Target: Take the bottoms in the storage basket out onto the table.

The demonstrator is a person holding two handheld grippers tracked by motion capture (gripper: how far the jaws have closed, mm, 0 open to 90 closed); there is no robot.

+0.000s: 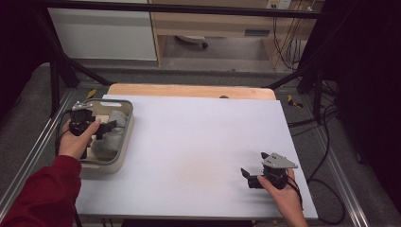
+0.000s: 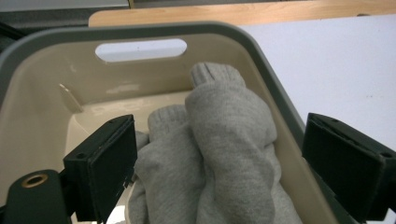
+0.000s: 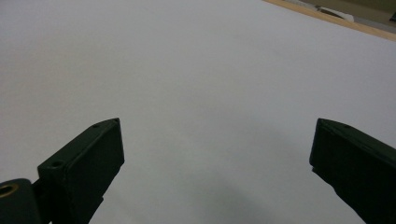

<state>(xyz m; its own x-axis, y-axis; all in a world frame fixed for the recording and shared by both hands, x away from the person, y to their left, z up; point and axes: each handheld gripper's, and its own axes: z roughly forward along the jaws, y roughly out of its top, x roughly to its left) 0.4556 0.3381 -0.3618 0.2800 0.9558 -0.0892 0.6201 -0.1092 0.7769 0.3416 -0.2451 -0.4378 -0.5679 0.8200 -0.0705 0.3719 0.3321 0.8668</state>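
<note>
Basket (image 1: 124, 142) sits at the table's left edge, beige inside with a grey rim, close to the person's left arm. That placement probably keeps its contents within easy reach of 1 hand. Grey knit garment (image 2: 219, 154) lies bunched in the basket's right half, against the wall nearest the open table. 2 ribbed cuffs stick up at the far end, so it looks like a sweater with both sleeves folded over the body; I cannot tell whether more than 1 piece is in the heap.

Left gripper (image 1: 105, 126) hangs over the basket, tipped down into it. Its jaws stand wide apart, 1 on each side of the garment, holding nothing. In the left gripper view the right jaw sits outside the basket's rim (image 2: 275, 88) and the left jaw inside, which suggests the approach is not yet lined up for a clean pinch on the cloth.

Right gripper (image 1: 250, 176) rests low over the white table cover (image 1: 198, 142), near the front right corner, well apart from the basket. Jaws wide, nothing between them but bare cover. Likely parked there to wait, leaving the middle free for laying the garment out.

Count: 1 basket, 1 garment heap, 2 visible cuffs, 2 grippers, 1 handle slot (image 2: 140, 49) seen in the basket's far wall.
</note>
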